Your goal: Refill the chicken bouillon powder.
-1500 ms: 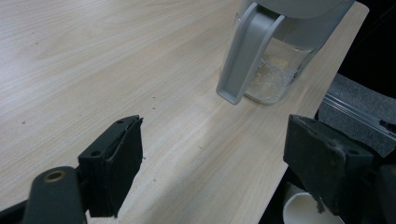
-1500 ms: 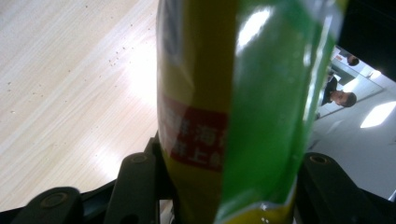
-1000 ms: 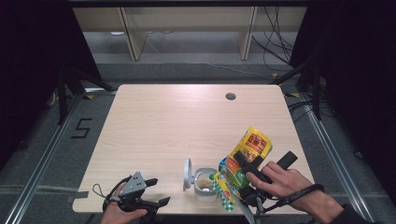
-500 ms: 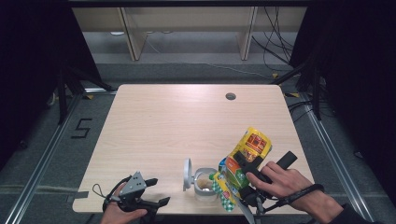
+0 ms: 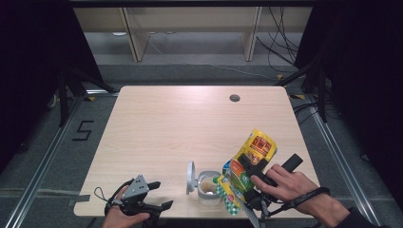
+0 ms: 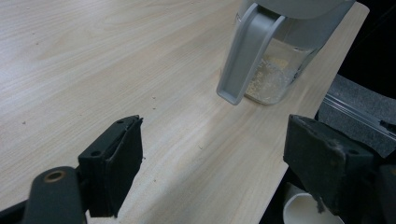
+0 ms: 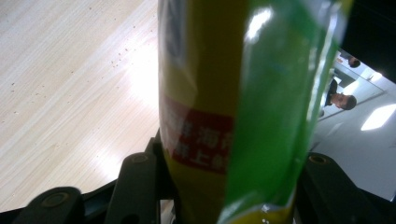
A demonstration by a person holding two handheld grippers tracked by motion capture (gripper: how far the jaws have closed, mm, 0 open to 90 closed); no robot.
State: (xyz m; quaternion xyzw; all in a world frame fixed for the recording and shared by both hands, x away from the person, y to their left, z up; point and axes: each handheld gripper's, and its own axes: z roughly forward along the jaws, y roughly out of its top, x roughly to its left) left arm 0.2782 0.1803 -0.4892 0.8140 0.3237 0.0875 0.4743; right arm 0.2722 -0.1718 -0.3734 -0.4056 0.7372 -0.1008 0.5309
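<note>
A yellow and green snack bag hangs tilted over the table's front right part, and my right gripper is shut on its middle. The bag's green lower end reaches down beside the open top of a clear jar. Its grey flip lid stands up on the left, and pale crumbs lie at the bottom. In the right gripper view the bag sits squeezed between both jaws. My left gripper rests open at the front left edge. In its own view the jar stands ahead of the open left gripper.
A round cable hole sits in the wooden table near its back right. Pale shelf legs stand on the floor beyond. A "5" mark is on the floor at the left. A white round object lies below the table's front edge.
</note>
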